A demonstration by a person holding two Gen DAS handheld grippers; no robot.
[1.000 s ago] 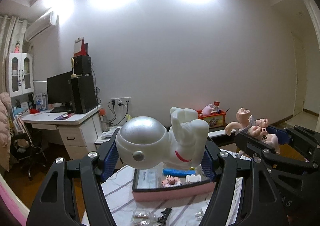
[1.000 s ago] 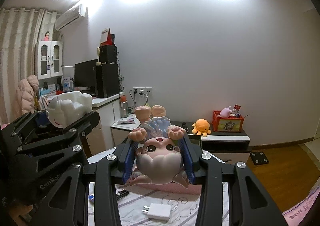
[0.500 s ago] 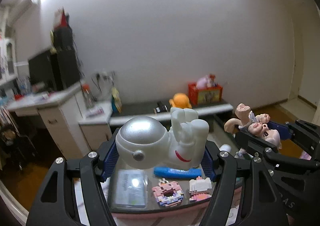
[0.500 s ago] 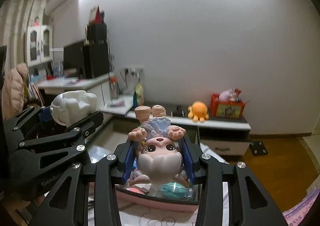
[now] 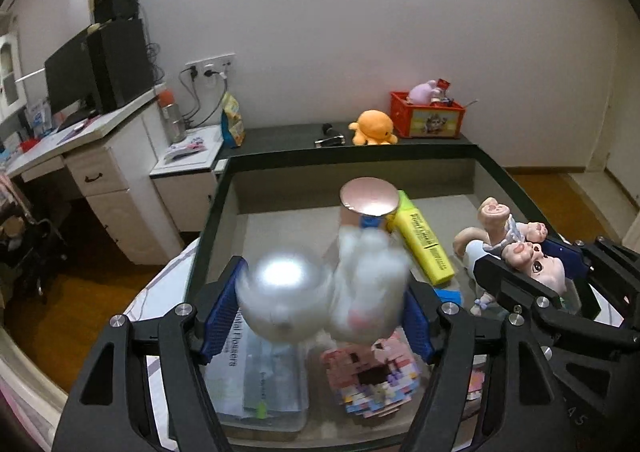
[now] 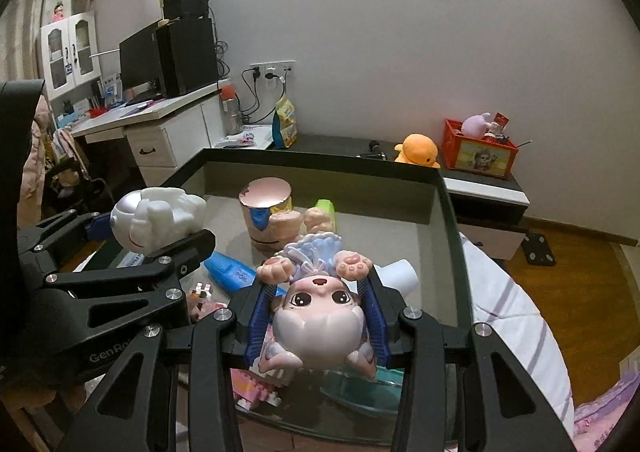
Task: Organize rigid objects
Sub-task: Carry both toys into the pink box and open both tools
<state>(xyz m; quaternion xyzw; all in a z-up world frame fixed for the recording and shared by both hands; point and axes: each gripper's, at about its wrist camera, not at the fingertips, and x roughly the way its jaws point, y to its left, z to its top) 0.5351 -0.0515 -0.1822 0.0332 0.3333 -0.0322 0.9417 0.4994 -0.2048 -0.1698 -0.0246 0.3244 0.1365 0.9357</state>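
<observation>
A dark-rimmed tray (image 6: 448, 219) fills the middle of both views, with both tongs held over it. In the left wrist view, the left gripper (image 5: 320, 308) clamps a white astronaut (image 5: 324, 292) with a silver helmet between its blue pads; the figure is blurred. At 3 o'clock from it, the right gripper (image 5: 532, 268) pinches a doll (image 5: 516, 248). In the right wrist view the right gripper (image 6: 318, 326) is closed on that doll (image 6: 318, 316), which hangs head toward the camera, feet pointing away, and the left gripper (image 6: 148, 236) with the astronaut (image 6: 156, 217) sits at 10 o'clock.

Inside the tray, a pink-topped can (image 5: 370, 197) stands at 12 o'clock from the astronaut, a yellow highlighter (image 5: 424, 240) touching it on the right side. A clear packet (image 5: 260, 376) lies at 7 o'clock and a pink block model (image 5: 372, 380) at 5 o'clock, below the left gripper. A blue tube (image 6: 230, 272) lies between the two grippers, and a white cylinder (image 6: 400, 274) shows at 2 o'clock from the doll.
</observation>
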